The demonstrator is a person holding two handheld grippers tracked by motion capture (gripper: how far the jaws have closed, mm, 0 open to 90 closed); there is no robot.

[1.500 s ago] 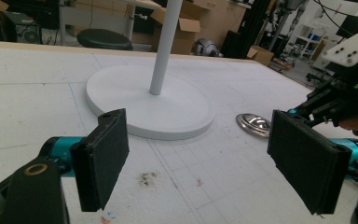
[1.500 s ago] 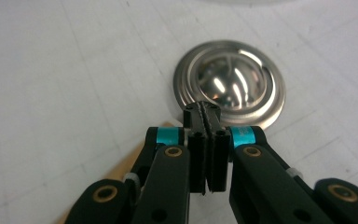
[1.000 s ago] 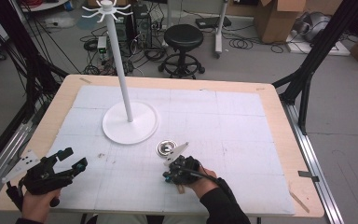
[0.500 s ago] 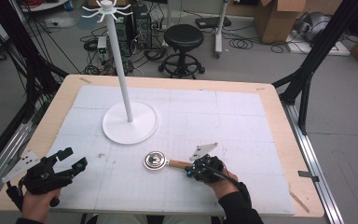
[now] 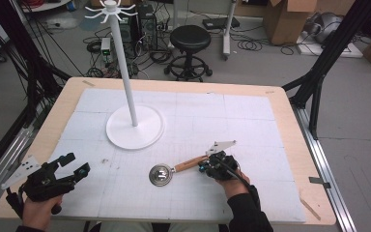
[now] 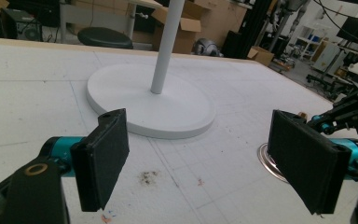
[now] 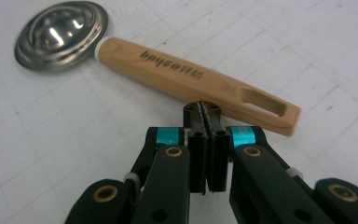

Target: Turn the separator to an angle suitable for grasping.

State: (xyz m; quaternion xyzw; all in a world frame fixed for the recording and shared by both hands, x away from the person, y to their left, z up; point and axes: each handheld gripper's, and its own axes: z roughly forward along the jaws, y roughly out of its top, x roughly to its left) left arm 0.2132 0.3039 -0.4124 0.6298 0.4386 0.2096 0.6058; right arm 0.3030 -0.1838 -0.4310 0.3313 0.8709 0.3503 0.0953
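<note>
Right gripper (image 5: 206, 166) sits near-right of centre on the white mat (image 5: 251, 125); jaws fully closed, pad against pad, nothing between them; closed tips sit at the near edge of the wooden handle (image 7: 196, 81), touching or just short of it, cannot tell which; no grip on it.

Utensil: round metal head (image 5: 161, 174) with a wooden handle, lying flat on the mat, near-centre; head to the left, handle running right and slightly far toward the right gripper; slotted end of the handle (image 7: 265, 103) lies just right of the closed tips in the right gripper view; printed lettering along the handle, too blurred to read; head shows concentric rings, shiny.

Left gripper (image 5: 72, 163) at the near-left corner of the table (image 5: 290, 121), held in the person's left hand (image 5: 37, 212); jaws wide apart, empty; left gripper view looks between the two black pads (image 6: 102, 158) at bare mat, with the stand's base beyond them; metal head's rim peeks out behind the right-side pad there.

White stand (image 5: 125, 72): round base (image 5: 147, 130) on the mat, far-left of centre, thin pole upright, hooks at top; well apart from the utensil and both grippers.

Black stool (image 5: 189, 38) on the floor beyond the far table edge.
</note>
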